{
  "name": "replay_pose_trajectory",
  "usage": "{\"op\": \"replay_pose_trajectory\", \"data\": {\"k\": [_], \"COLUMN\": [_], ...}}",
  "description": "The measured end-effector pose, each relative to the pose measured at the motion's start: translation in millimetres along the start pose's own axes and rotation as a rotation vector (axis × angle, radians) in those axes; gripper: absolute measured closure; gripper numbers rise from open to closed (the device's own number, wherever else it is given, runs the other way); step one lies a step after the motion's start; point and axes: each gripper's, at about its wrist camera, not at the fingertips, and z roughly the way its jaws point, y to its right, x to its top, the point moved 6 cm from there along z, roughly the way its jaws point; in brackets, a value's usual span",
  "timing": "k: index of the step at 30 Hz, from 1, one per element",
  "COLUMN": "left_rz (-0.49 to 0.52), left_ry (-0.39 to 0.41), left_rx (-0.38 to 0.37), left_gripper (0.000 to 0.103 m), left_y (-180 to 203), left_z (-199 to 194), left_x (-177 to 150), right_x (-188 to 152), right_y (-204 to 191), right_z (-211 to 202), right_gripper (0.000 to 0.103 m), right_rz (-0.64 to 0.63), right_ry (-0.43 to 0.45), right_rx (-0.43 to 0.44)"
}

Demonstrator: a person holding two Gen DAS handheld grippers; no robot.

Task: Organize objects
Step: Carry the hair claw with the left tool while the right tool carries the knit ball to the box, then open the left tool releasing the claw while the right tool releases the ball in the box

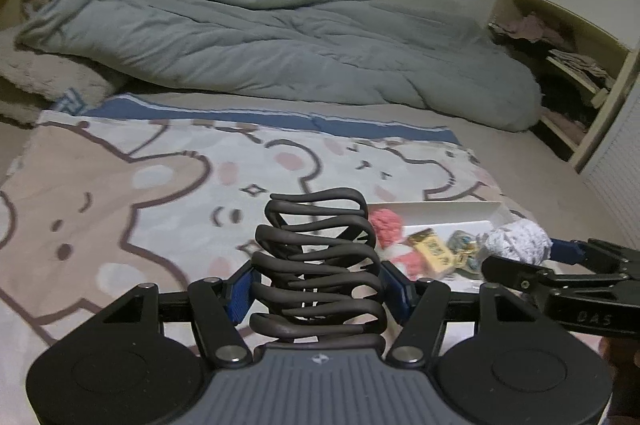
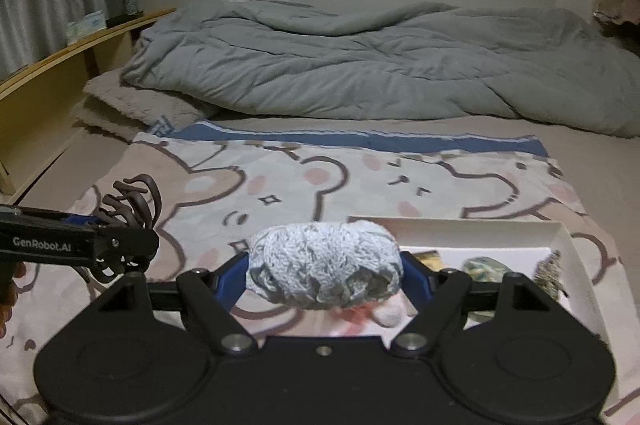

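The tray (image 2: 480, 225) lies on the blanket (image 2: 280, 181); the duvet (image 2: 360, 65) lies behind the blanket; a shelf (image 2: 80, 41) stands left of the blanket.

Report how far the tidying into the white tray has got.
Done: the white tray already holds a pink knitted piece, a yellow packet and a few other small items. In hand: the left gripper is shut on a dark brown claw hair clip, and the right gripper on a pale knitted scrunchie. Left: neither is in the tray yet.
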Motion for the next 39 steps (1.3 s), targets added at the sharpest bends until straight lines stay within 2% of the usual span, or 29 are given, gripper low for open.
{"op": "replay_pose_trajectory", "data": {"k": [9, 15, 19, 24, 30, 35, 37, 38, 39], "left_rz": [-0.002, -0.002, -0.020, -0.081, -0.167, -0.184, -0.181, -0.184, -0.189], "left_ry": [-0.051, -0.091, -0.123, -0.153, -0.184, -0.169, -0.171, -0.175, -0.173], "left_rx": [-0.080, -0.130, -0.174, -0.228, -0.270, -0.258, -0.255, -0.257, -0.248], "left_gripper": [0.039, 0.039, 0.039, 0.039, 0.039, 0.039, 0.031, 0.013, 0.007], "left_y": [44, 69, 82, 94, 103, 105, 106, 106, 105], "left_z": [25, 41, 53, 68, 82, 89, 91, 92, 92], "left_x": [-15, -27, -35, -47, -57, -56, -56, -56, -56], "right_x": [-24, -47, -64, -81, -86, -88, -88, -89, -89], "right_y": [45, 62, 64, 65, 65, 64, 62, 61, 60], "right_z": [2, 9, 16, 24, 27, 29, 30, 30, 30], "right_gripper": [0.024, 0.023, 0.023, 0.023, 0.023, 0.023, 0.023, 0.019, 0.009], "right_rz": [-0.020, -0.078, -0.157, -0.254, -0.302, -0.321, -0.335, -0.342, -0.350], "right_ry": [-0.059, -0.154, -0.217, -0.278, -0.289, -0.300, -0.302, -0.302, -0.298], "right_rx": [-0.023, 0.007, 0.049, 0.059, 0.063, 0.087, 0.096, 0.094, 0.085]}}
